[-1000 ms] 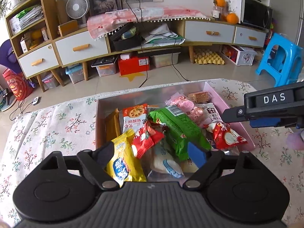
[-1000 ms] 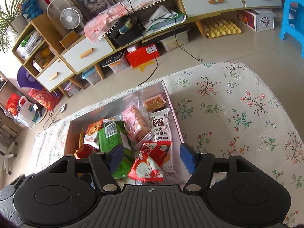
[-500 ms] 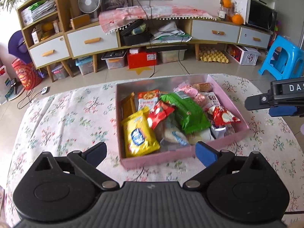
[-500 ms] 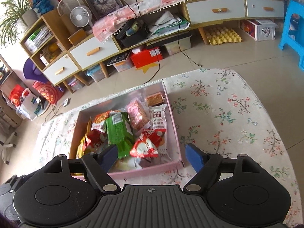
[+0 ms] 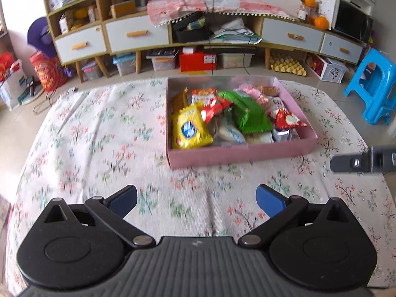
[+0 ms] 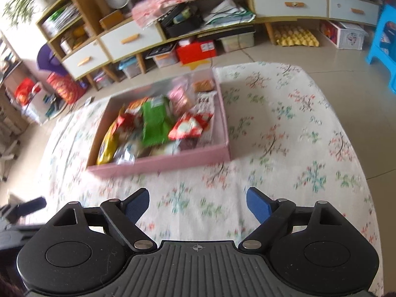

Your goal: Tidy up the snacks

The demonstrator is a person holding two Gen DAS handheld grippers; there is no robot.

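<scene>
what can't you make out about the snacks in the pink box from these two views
- Right wrist view: motion blur smears the packets in the pink box; no print is readable.
- Left wrist view: the green packet and yellow packet cover whatever lies beneath them.
- Left wrist view: the right tool is cut off by the frame edge.

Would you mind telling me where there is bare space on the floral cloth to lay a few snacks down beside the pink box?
The floral cloth is bare left of the pink box, and in front of it toward both claws. Right of the box, the cloth is bare too. The box itself is crowded, with packets overlapping.
</scene>
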